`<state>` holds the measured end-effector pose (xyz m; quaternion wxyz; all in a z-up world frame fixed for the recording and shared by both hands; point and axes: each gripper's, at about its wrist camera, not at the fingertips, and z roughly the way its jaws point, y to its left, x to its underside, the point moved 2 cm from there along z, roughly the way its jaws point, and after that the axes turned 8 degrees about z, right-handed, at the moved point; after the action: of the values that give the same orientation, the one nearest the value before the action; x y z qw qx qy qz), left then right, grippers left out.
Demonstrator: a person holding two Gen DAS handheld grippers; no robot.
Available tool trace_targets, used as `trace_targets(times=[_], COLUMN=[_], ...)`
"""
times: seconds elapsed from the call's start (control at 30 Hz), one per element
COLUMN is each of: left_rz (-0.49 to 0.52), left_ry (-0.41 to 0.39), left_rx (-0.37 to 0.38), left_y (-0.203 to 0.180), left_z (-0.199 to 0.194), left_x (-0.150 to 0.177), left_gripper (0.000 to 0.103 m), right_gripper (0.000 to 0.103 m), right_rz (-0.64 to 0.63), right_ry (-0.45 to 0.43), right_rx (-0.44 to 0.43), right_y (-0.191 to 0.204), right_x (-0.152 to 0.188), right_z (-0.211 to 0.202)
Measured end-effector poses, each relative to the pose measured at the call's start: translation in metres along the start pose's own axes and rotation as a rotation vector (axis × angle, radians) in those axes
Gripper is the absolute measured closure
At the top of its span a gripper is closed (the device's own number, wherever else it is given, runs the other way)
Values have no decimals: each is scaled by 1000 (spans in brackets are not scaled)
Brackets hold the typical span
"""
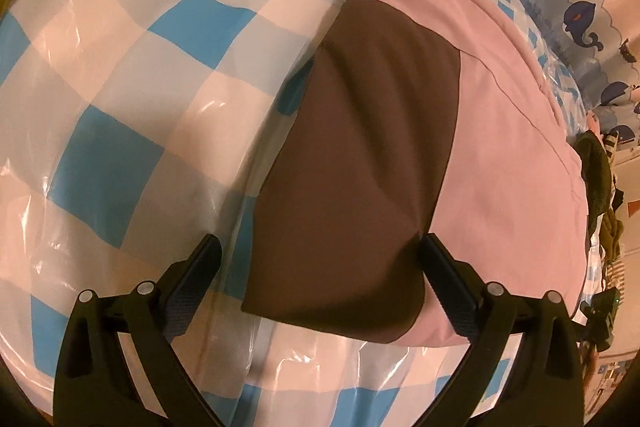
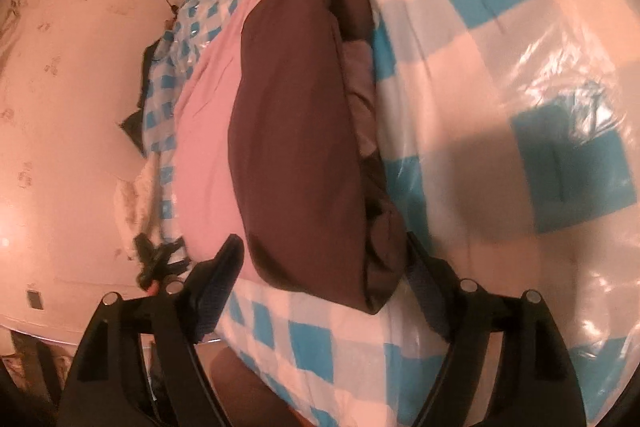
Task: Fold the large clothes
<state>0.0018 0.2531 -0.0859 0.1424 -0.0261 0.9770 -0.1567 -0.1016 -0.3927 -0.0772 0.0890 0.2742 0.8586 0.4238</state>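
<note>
2 grippers are straddling the folded pink-and-brown garment [image 1: 352, 163]: left gripper [image 1: 320, 263] and right gripper [image 2: 324, 259], both wide, gripping nothing; its long axis is running straight ahead of each.

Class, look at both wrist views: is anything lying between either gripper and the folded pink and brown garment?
Nothing visible does. The left gripper and the right gripper each stand open around an end of the garment, which lies on the plastic-covered checked sheet.
</note>
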Motion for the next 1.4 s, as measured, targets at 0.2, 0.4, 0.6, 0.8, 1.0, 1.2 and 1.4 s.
trace_targets(times=[0.2, 0.4, 0.6, 0.8, 1.0, 1.2, 1.4], left_rz=[60, 113, 197, 128, 60, 183, 200], left_ry=[3, -52, -108, -33, -204, -348, -98], left_rx=[53, 36, 54, 5, -112, 52, 66], left_y=[-20, -31, -51, -33, -24, -74, -120], left_z=[12, -16, -61, -40, -93, -132, -52], left_x=[-3, -1, 12, 27, 45, 37, 46], left_gripper=[13, 50, 54, 38, 34, 24, 24], right_gripper=[50, 68, 71, 71, 57, 65, 73], right_rz=[-26, -148, -238, -153, -58, -18, -35], right_ry=[-104, -181, -204, -143, -159, -234, -289], right_rx=[-36, -69, -124, -64, -149, -259, -350], right_y=[12, 45, 67, 5, -26, -26, -25], right_x=[-12, 3, 46, 74, 80, 73, 83], right_z=[11, -13, -55, -51, -46, -50, -77])
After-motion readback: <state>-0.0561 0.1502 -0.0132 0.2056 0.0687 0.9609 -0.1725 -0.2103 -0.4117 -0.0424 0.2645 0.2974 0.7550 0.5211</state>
